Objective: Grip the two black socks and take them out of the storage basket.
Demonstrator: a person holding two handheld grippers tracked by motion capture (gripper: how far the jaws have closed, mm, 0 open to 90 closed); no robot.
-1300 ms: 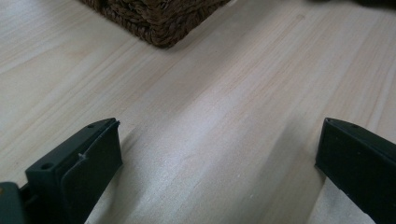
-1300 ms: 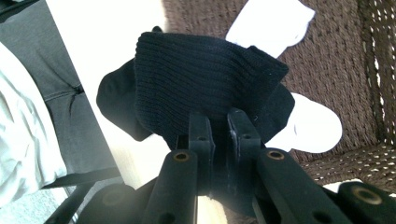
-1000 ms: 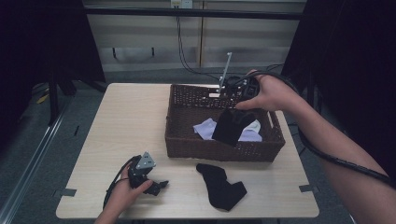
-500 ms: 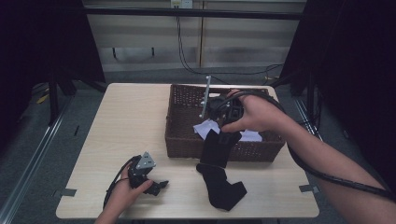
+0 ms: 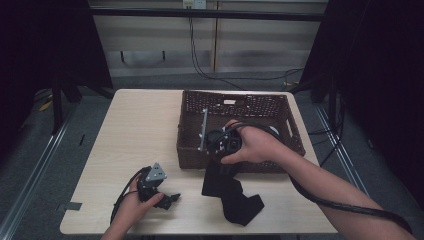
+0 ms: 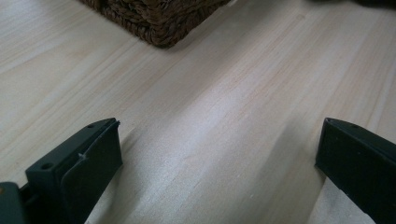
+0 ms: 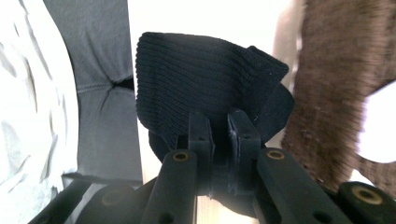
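Black ribbed knit sock (image 7: 205,88) pinched between the closed jaws of the right hand-held gripper (image 7: 218,128), hanging just over the near wall of the dark brown woven wicker basket (image 5: 192,150) and down toward the pale wood-grain worktop (image 5: 125,130). Second black sock (image 5: 245,205), flat and bent at the heel, lying on the worktop directly below and just in front of the basket; lower end of the held sock appears to meet it, contact not certain.

Step judged in hand: transfer of a sock out of the basket to the worktop, beside its likely mate. Next move calls for lowering until the fabric rests, then parting the jaws and lifting clear without dragging the limp cloth.

Left hand-held gripper (image 5: 167,197) resting low at the near left of the worktop, jaws spread wide, nothing between them; bare wood grain visible between the two black plastic jaws.

White crumpled cloth (image 7: 380,126) inside the basket, partly hidden behind the person's right hand (image 5: 257,145).

Textures: sock soft, finely ribbed, folds readily; basket coarse, rigid weave; worktop smooth, matt.
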